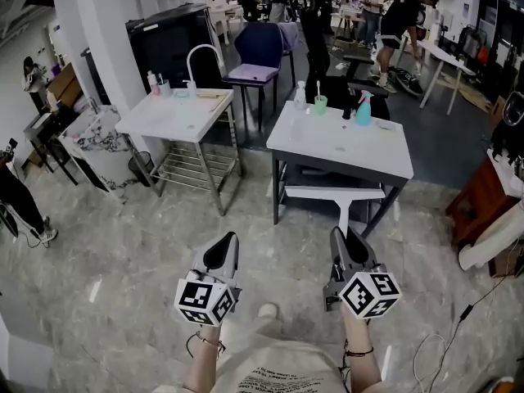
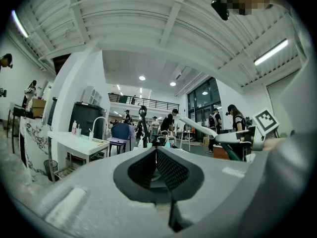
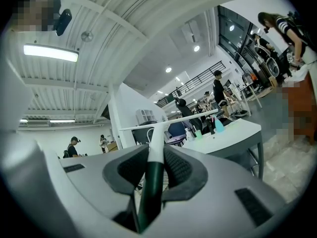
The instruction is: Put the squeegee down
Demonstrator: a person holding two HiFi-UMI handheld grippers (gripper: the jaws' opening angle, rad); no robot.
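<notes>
Currently: squeegee (image 1: pixel 336 193), one, white blade, dark-green handle, held level above the floor (image 1: pixel 123 252), before white table (image 1: pixel 344 150). Right gripper (image 1: pixel 340 234) pinching its handle, jaws partly spread. Left gripper (image 1: pixel 227 240) pressed together, empty. Grippers: two. Sink table (image 1: pixel 176 117): one.

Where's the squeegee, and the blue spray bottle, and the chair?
squeegee (image 1: pixel 327 192): head view, on its white blade.
spray bottle (image 1: pixel 363 111): head view, on its blue body.
chair (image 1: pixel 260 44): head view, on its backrest.
</notes>
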